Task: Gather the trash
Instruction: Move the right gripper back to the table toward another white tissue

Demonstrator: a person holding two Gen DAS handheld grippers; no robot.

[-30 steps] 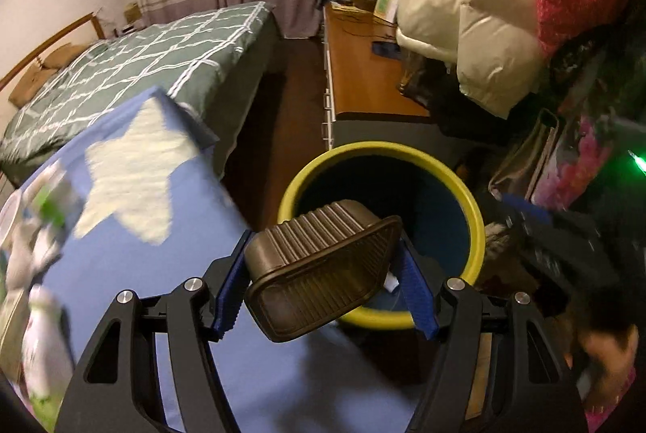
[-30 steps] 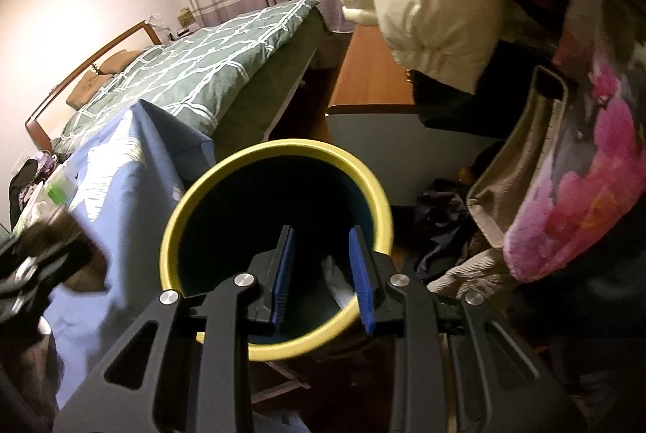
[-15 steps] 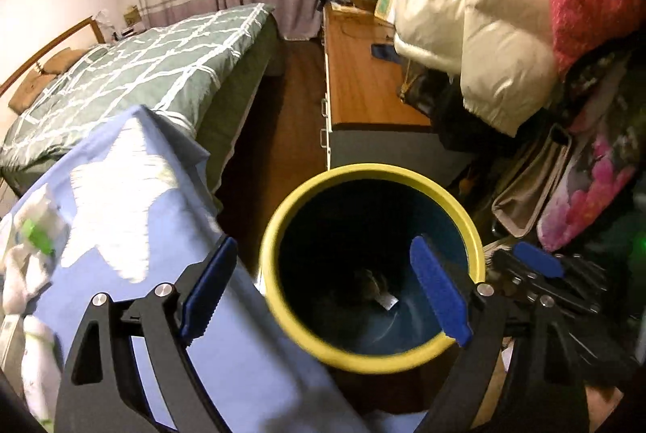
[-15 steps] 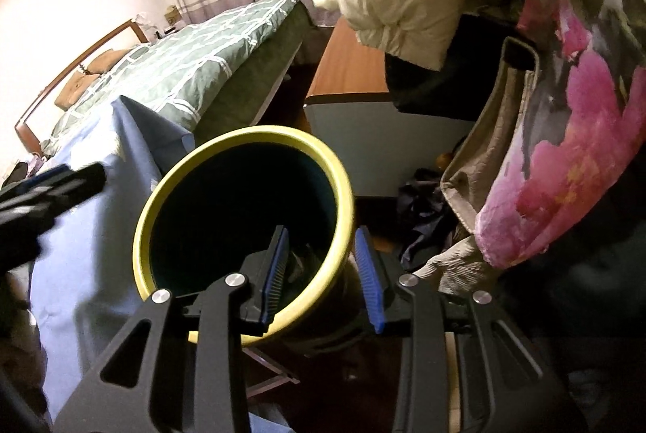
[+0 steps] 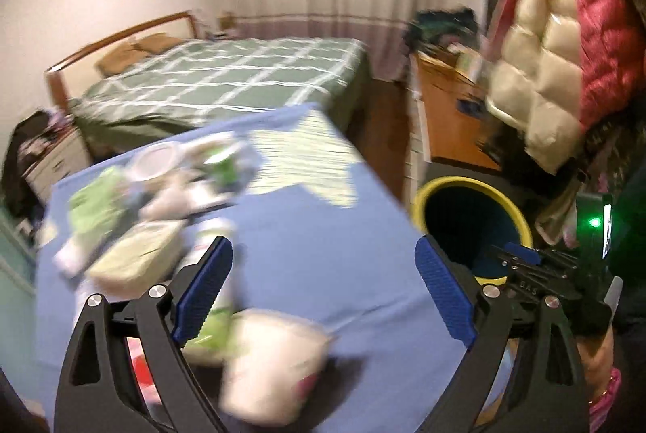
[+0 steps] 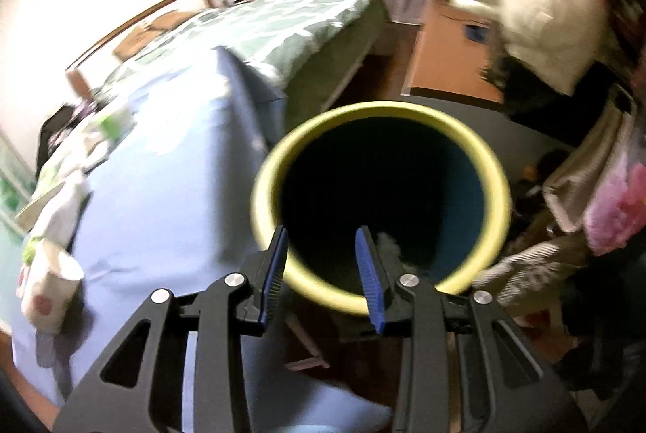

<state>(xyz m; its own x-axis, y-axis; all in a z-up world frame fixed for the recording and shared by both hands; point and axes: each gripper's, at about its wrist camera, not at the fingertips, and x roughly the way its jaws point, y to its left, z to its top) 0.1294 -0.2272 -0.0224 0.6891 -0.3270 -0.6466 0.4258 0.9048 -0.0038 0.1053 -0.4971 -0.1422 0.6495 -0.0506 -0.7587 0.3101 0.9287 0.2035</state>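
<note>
A dark bin with a yellow rim point(image 6: 379, 207) stands beside a table covered in a blue cloth point(image 5: 307, 239); it also shows in the left wrist view point(image 5: 472, 227). My left gripper point(image 5: 323, 287) is wide open and empty above the cloth. Blurred trash lies on the cloth: a white paper cup point(image 5: 274, 360) just below the gripper, and green-and-white wrappers point(image 5: 137, 255) and a clear lid point(image 5: 155, 162) further left. My right gripper point(image 6: 321, 271) is open and empty over the bin's near rim; it also shows in the left wrist view point(image 5: 521, 263).
A bed with a green checked cover point(image 5: 226, 78) lies behind the table. A wooden desk point(image 5: 448, 118) stands at the right, with puffy coats point(image 5: 545, 70) and bags point(image 6: 597, 191) hanging over it, close to the bin.
My left gripper let the brown ridged container drop into the bin, opened wide and swung left and back over the table. My right gripper stayed at the bin's rim.
</note>
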